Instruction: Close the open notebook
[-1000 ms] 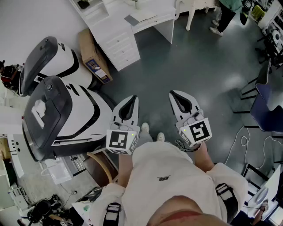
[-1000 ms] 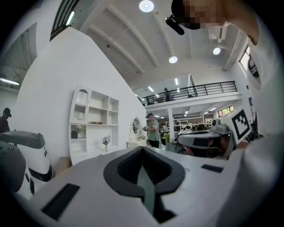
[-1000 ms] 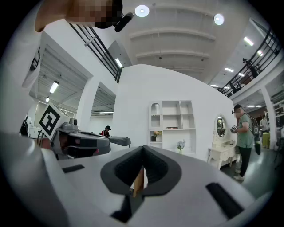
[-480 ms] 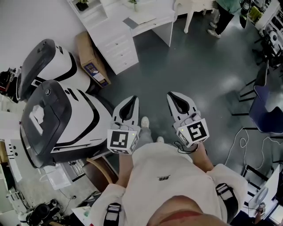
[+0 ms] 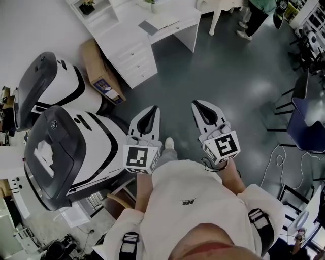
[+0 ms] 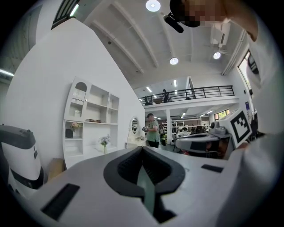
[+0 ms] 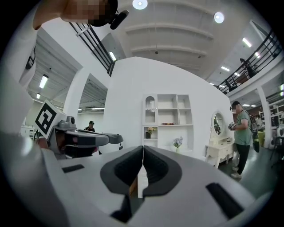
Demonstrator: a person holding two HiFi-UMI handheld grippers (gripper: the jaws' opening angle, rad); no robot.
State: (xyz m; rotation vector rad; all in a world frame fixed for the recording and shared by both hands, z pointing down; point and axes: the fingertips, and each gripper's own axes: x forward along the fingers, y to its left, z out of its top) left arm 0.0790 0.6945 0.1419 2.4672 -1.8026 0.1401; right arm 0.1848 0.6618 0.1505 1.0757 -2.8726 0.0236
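No open notebook shows plainly in any view. A flat grey and white item lies on the white desk far ahead; what it is cannot be told. My left gripper and right gripper are held side by side at waist height over the grey floor, pointing towards the desk. Both are shut with nothing between the jaws. In the left gripper view the left gripper has its dark pads pressed together. The right gripper looks the same in the right gripper view.
Two large white and black machines stand at the left. A cardboard box leans by the desk drawers. A blue chair and cables are at the right. A person stands at the far right.
The whole view has shifted: the machines and desk sit lower and nearer in the frame as the person steps forward. Both grippers stay shut and have risen slightly.
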